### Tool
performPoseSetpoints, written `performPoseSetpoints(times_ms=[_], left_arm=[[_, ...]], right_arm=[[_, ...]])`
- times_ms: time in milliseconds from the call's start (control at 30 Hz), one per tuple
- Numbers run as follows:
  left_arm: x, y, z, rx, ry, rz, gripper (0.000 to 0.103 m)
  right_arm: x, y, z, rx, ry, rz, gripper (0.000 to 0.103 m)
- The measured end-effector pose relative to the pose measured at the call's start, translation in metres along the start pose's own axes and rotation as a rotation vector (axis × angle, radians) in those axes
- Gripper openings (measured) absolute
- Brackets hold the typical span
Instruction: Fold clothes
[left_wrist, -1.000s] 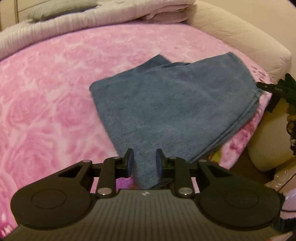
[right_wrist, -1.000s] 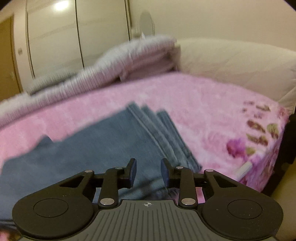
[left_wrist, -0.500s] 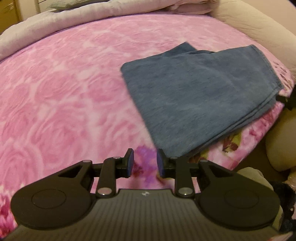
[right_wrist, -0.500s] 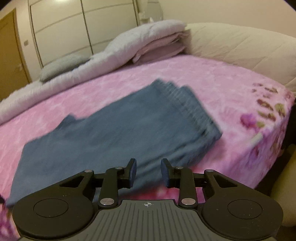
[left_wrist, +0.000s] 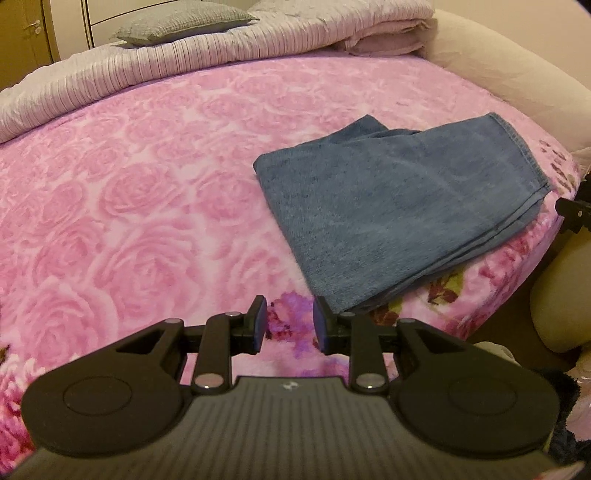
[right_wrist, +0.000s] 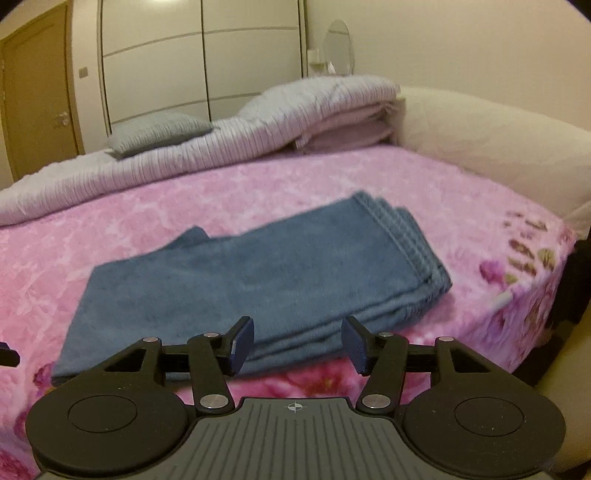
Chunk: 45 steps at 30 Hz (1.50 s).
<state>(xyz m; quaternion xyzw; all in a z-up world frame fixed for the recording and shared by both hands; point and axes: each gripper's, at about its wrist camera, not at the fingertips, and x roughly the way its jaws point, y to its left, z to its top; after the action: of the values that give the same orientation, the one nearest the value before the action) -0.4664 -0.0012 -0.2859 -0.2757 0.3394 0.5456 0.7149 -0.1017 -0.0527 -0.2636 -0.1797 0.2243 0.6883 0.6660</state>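
**Jeans lie folded on bed**

Our left tongs (left_wrist: 289, 319) gape narrowly, right tongs (right_wrist: 297, 345) wider, both empty. Beyond them, jeans (right_wrist: 258, 273) sit folded near the bed (left_wrist: 129, 192) edge. Soft, heavy denim, we judge; grab at stacked hems.

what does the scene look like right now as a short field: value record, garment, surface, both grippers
garment: folded blue jeans, lying flat, stacked hems at the right end
surface: pink rose-pattern blanket on a bed
left gripper: open, empty, near the jeans' front corner, not touching
right gripper: open wider, empty, in front of the jeans
background: grey pillow on a striped duvet
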Motion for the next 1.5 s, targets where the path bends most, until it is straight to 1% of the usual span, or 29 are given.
performPoseSetpoints(times_ms=[100,200,267,333,467,633,733,867,933,1233,1267,1333,1367,1467,1500], left_arm=[[-0.002,0.005,-0.004,-0.025,-0.001,-0.015,0.024],[-0.001,0.016,-0.011,-0.072,0.01,-0.038,0.024],[0.001,0.024,-0.016,-0.1,0.027,-0.042,0.024],[0.004,0.031,-0.021,-0.119,0.044,-0.041,0.024],[0.01,0.039,-0.025,-0.132,0.067,-0.048,0.024],[0.02,0.05,-0.028,-0.166,0.084,-0.084,0.024],[0.027,0.057,-0.028,-0.188,0.096,-0.104,0.024],[0.037,0.062,-0.024,-0.199,0.101,-0.12,0.023],[0.041,0.062,-0.022,-0.197,0.102,-0.127,0.024],[0.053,0.07,-0.018,-0.233,0.105,-0.149,0.023],[0.053,0.071,-0.017,-0.239,0.105,-0.148,0.023],[0.052,0.071,-0.014,-0.243,0.103,-0.14,0.023],[0.052,0.071,-0.012,-0.241,0.1,-0.133,0.023],[0.047,0.07,-0.005,-0.236,0.079,-0.127,0.023],[0.046,0.069,-0.002,-0.234,0.071,-0.126,0.023]], right_arm=[[-0.005,0.01,0.002,-0.036,-0.021,0.026,0.056],[-0.009,0.026,0.0,-0.119,-0.043,0.066,0.056],[-0.01,0.045,-0.005,-0.215,-0.05,0.114,0.056],[-0.008,0.069,-0.014,-0.341,-0.049,0.167,0.056],[0.002,0.118,-0.038,-0.574,-0.034,0.263,0.056],[0.024,0.161,-0.062,-0.752,0.015,0.33,0.056],[0.033,0.175,-0.077,-0.862,0.013,0.337,0.056],[0.046,0.191,-0.098,-1.043,-0.022,0.305,0.056],[0.054,0.195,-0.105,-1.097,-0.045,0.29,0.056],[0.087,0.21,-0.128,-1.183,-0.165,0.279,0.056],[0.091,0.211,-0.131,-1.193,-0.179,0.277,0.049],[0.098,0.214,-0.136,-1.211,-0.205,0.275,0.032],[0.098,0.211,-0.129,-1.157,-0.21,0.289,0.022],[0.093,0.196,-0.098,-0.907,-0.212,0.348,0.017],[0.09,0.187,-0.083,-0.793,-0.203,0.373,0.017]])
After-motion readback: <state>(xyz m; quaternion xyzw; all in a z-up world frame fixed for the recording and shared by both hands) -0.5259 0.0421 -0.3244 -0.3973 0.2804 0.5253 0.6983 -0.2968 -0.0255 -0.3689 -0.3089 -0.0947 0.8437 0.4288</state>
